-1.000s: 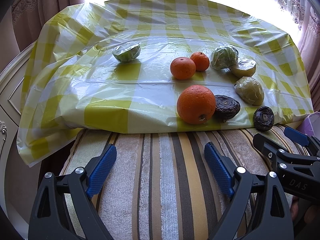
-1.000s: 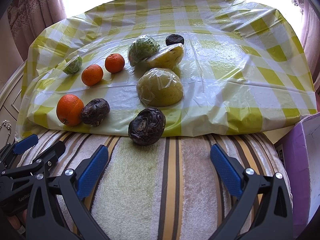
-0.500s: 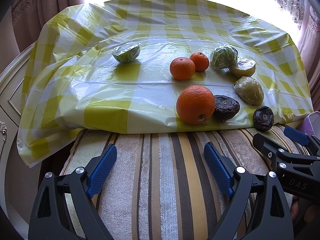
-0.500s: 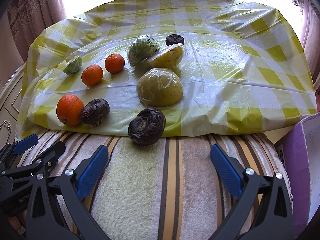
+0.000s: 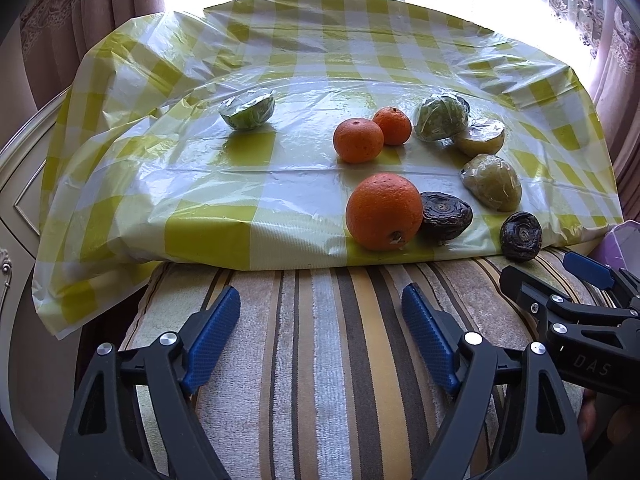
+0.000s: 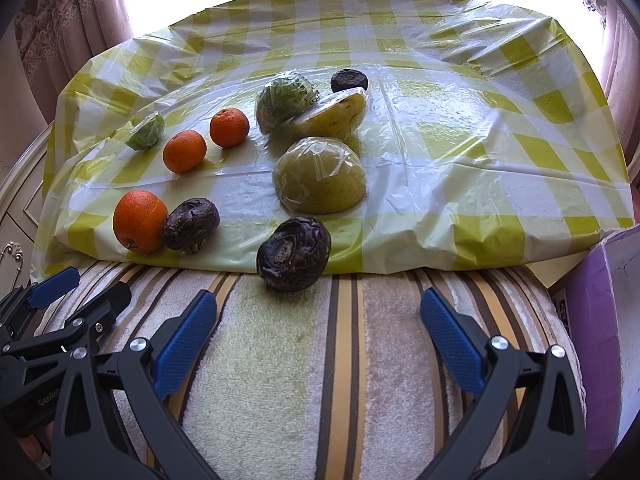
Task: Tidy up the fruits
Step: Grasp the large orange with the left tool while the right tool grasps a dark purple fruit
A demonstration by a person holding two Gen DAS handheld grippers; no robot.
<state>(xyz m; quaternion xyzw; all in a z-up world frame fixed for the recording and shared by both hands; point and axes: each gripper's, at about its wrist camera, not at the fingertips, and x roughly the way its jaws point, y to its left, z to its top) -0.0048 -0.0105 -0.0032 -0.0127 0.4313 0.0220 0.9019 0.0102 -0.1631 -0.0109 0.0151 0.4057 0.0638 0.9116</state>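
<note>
Fruit lies on a yellow-checked plastic cloth. A big orange touches a dark wrinkled fruit; two small oranges sit behind. Wrapped green fruit lies far left, and wrapped pear halves on the right. Another dark fruit rests at the cloth's front edge. My left gripper hovers over the striped towel, its jaws closing with nothing between them. My right gripper stands open and empty, just short of that dark fruit.
A striped towel covers the near surface. A purple box stands at the right edge. Curtains and a bright window lie behind. White furniture shows at the left.
The left gripper's fingers have drawn a little closer together. Nothing else has moved.
</note>
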